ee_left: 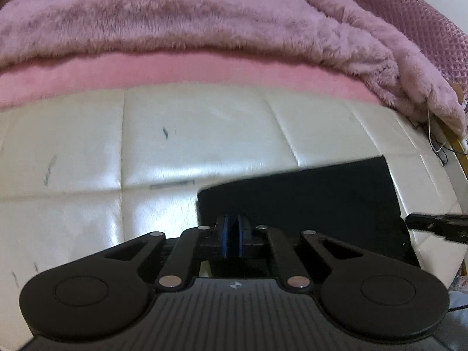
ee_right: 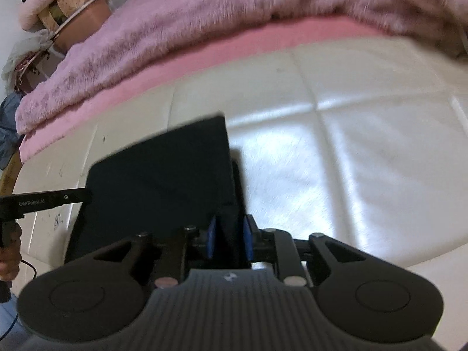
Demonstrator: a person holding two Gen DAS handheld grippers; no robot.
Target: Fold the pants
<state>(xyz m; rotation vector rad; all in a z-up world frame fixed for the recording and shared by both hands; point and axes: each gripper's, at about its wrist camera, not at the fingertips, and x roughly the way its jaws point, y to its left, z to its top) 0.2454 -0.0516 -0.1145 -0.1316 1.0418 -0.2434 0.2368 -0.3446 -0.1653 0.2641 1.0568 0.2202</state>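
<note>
Cream quilted bench (ee_left: 87, 152) under pink blanket (ee_left: 175, 29) | folded black pants (ee_left: 307, 193) lie flat | left gripper (ee_left: 233, 235) clenched at their edge, right gripper (ee_right: 228, 241) pinching fabric | keep edges aligned, press flat.

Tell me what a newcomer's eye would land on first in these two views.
The black pants, folded to a dark slab, stand out sharply on the glossy white quilted surface. A fluffy pink blanket fills the background. One hand-held gripper works each side of the pants: the left hand-held gripper with blue pads nearly together, the right hand-held gripper with cloth between its pads.
</note>
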